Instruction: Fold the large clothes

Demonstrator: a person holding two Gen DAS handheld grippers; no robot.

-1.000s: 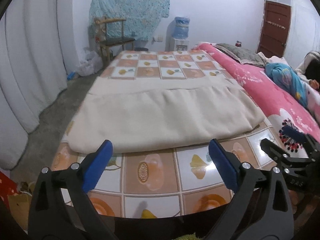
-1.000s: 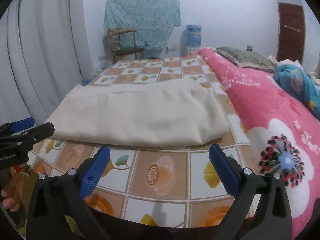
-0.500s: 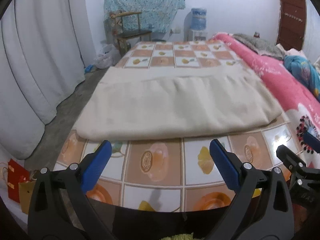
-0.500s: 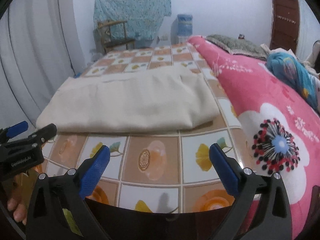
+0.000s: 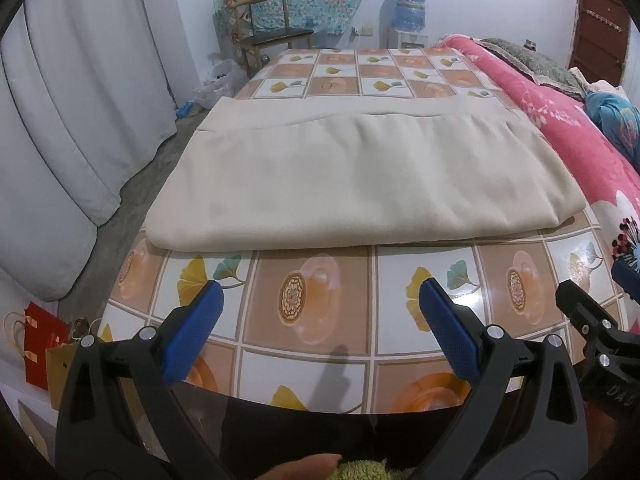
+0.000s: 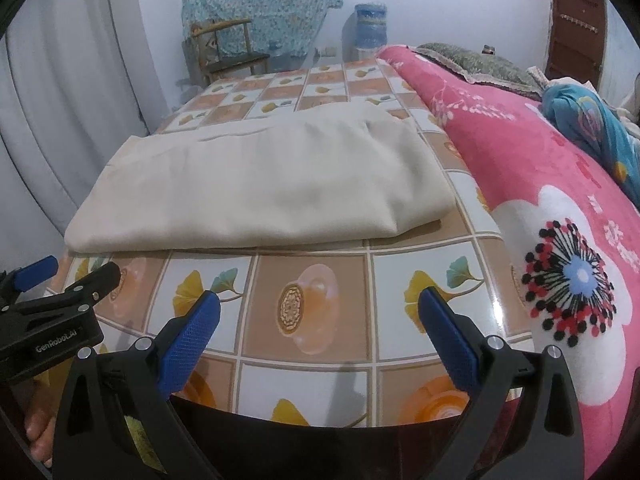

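Both views have crept nearer to the cream cloth (image 5: 360, 176) over the last second, so its near folded edge now fills more of each picture, while the cloth itself has not shifted on the bench (image 5: 312, 312) with the tiled orange-and-white cover. I hold the left claw (image 5: 316, 332) and the right claw (image 6: 316, 330) side by side above the bench's near rim, each with its blue fingers spread wide and nothing between them. The cloth lies straight ahead of both claws, flat on the bench, already folded at least once: a thick rounded fold faces me and a looser upper layer stops short of the far edge. Its long axis runs left to right across my line of approach, so the two short ends point out to either side, one toward the white curtain (image 5: 72, 128), the other toward the pink blanket (image 6: 560, 216). In the left view the cloth's left near corner (image 5: 160, 240) sits closest ahead; in the right view the right near corner (image 6: 400, 232) does. I judge each claw is best placed for its own corner, and the next fold probably brings one short end across to the other.
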